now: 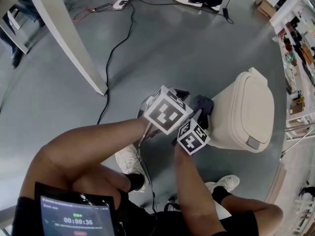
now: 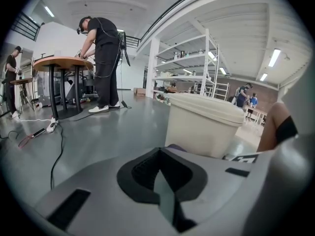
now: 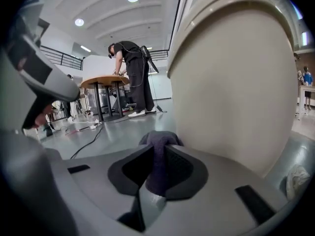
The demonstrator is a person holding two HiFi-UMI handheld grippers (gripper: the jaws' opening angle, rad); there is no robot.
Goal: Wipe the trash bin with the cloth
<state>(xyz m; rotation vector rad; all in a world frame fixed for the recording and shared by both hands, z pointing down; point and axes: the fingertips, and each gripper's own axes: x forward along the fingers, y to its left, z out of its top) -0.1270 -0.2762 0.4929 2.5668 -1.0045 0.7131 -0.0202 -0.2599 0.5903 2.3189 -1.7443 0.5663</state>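
Note:
A cream pedal trash bin (image 1: 246, 112) stands on the grey floor, lid closed. It also fills the right gripper view as a cream wall (image 3: 236, 87) and shows ahead in the left gripper view (image 2: 204, 127). My right gripper (image 3: 158, 166) is shut on a dark purple-grey cloth (image 3: 158, 151), bunched between the jaws. In the head view the cloth (image 1: 203, 104) lies against the bin's left side, beside the right gripper (image 1: 199, 117). My left gripper (image 2: 158, 173) is shut with nothing in it, just left of the right one (image 1: 184, 96).
A black cable (image 1: 115, 48) runs over the floor to a power strip (image 1: 120, 3). A white table leg (image 1: 69, 38) slants at the left. Shelving (image 1: 298, 48) lines the right edge. A person stands at a round table (image 2: 61, 63). My shoes (image 1: 129, 159) are near the bin.

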